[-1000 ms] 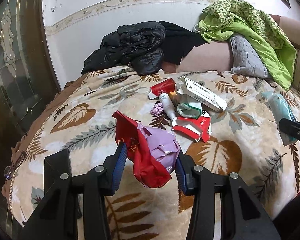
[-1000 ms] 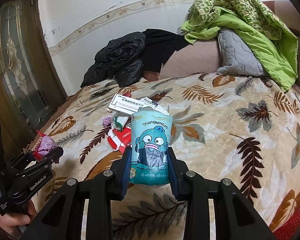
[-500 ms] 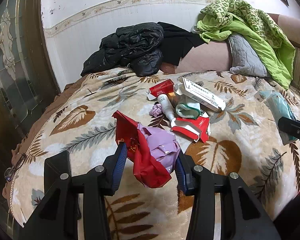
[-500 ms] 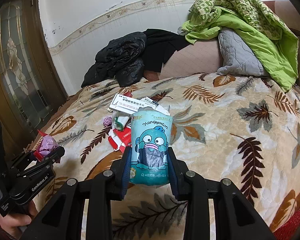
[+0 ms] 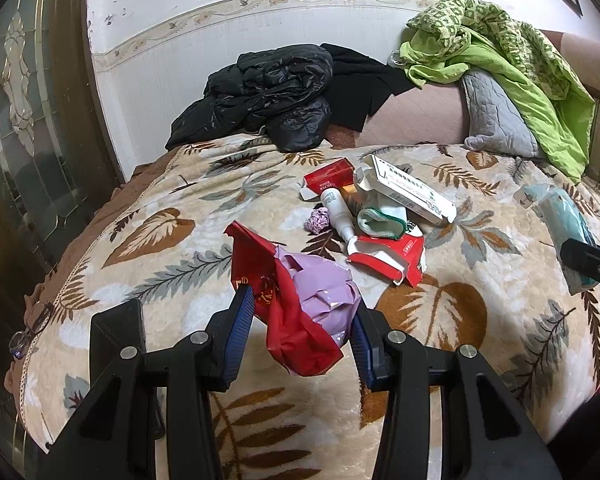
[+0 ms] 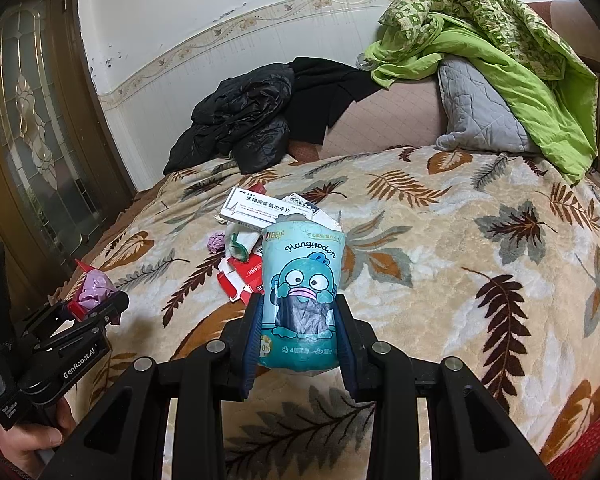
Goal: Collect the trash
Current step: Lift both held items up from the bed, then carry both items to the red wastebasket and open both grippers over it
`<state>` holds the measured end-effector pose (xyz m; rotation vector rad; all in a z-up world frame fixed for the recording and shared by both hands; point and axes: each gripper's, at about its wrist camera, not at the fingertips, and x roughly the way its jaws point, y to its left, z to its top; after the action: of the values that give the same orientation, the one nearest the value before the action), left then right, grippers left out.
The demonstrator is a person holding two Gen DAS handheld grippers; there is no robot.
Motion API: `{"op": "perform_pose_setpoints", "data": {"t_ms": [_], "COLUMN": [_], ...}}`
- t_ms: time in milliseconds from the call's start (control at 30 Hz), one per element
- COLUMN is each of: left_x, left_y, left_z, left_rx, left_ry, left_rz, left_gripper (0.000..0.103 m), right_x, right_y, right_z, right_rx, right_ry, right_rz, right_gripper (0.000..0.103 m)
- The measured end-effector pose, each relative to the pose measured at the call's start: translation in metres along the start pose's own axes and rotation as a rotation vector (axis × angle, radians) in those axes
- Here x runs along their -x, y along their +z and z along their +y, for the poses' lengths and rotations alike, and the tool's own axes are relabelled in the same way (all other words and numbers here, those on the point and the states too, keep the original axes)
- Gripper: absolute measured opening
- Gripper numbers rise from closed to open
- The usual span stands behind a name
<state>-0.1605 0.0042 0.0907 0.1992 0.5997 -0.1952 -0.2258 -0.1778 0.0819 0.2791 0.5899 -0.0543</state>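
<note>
My left gripper is shut on a crumpled bundle of red and lilac wrapper, held just above the leaf-patterned bedspread. In the right wrist view the bundle shows at the far left, with a hand below it. The right gripper is shut on a teal tissue packet with a cartoon face, standing upright. Beyond both lies a trash pile: a white medicine box, a red cigarette pack, a white tube, a lilac paper ball and a torn red-white carton.
A black jacket is heaped at the head of the bed. A green blanket drapes over a grey pillow at the back right. A glazed wooden door stands left, and glasses rest on the bed's left edge.
</note>
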Motion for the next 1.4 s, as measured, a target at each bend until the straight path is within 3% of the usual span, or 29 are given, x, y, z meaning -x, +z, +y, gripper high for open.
{"op": "perform_pose_setpoints", "data": {"t_ms": [1400], "left_x": [-0.006], "left_y": [-0.001], "left_z": [0.01], "left_rx": [0.007], "left_ry": [0.055], "left_rz": [0.023], "left_gripper": [0.044], "right_x": [-0.002], "right_y": [0.0], "right_z": [0.003], "right_rx": [0.001], "right_ry": [0.001], "right_rz": [0.003], "right_gripper": [0.036]}}
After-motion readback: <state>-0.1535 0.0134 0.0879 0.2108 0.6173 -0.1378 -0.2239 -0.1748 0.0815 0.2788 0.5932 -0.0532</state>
